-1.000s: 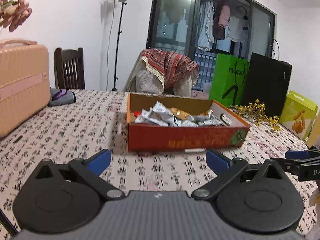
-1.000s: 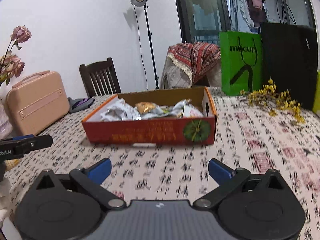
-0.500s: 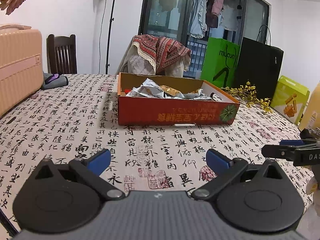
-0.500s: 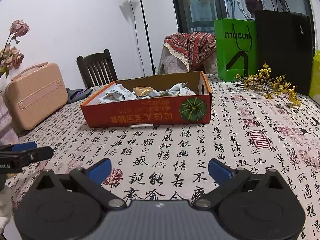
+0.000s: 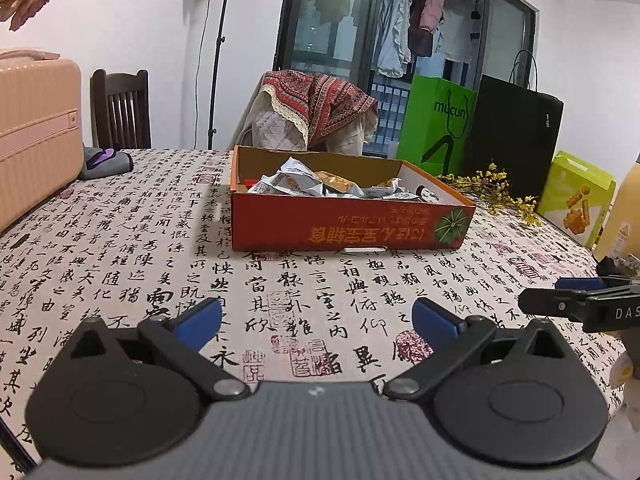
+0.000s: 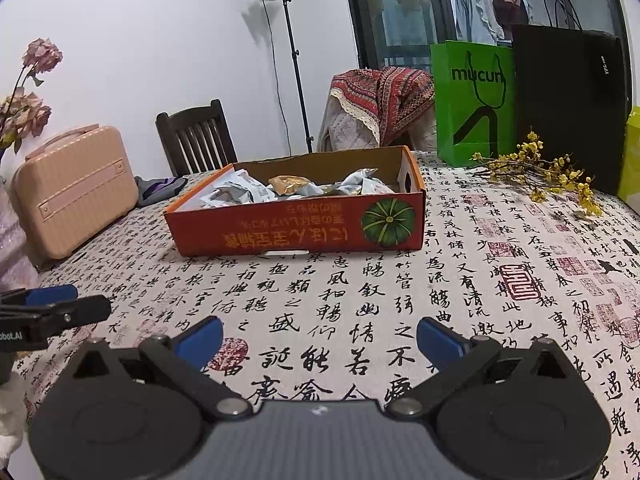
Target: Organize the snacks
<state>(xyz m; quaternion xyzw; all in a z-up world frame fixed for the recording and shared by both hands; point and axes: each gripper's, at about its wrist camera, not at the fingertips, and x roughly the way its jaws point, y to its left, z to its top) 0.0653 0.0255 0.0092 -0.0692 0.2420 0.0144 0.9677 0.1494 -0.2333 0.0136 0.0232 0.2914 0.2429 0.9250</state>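
An orange-red cardboard box (image 5: 348, 228) with a pumpkin picture stands on the table, also in the right wrist view (image 6: 296, 234). It holds several silver and gold snack packets (image 5: 316, 184) (image 6: 288, 188). My left gripper (image 5: 316, 320) is open and empty, low over the table, well short of the box. My right gripper (image 6: 318, 336) is open and empty, also short of the box. Each gripper shows at the edge of the other's view, the right one (image 5: 580, 304) and the left one (image 6: 52, 308).
The tablecloth (image 6: 460, 288) bears black calligraphy. A pink suitcase (image 6: 72, 192) stands at the left, a dark cloth (image 5: 106, 162) beside it. Yellow flower sprigs (image 6: 540, 172), a green bag (image 6: 472, 100), a black bag (image 6: 568, 100) and a lime snack box (image 5: 576, 196) stand at the right.
Both grippers have dropped lower and drawn back from the box, so more tablecloth shows before them. Both stay open and empty.
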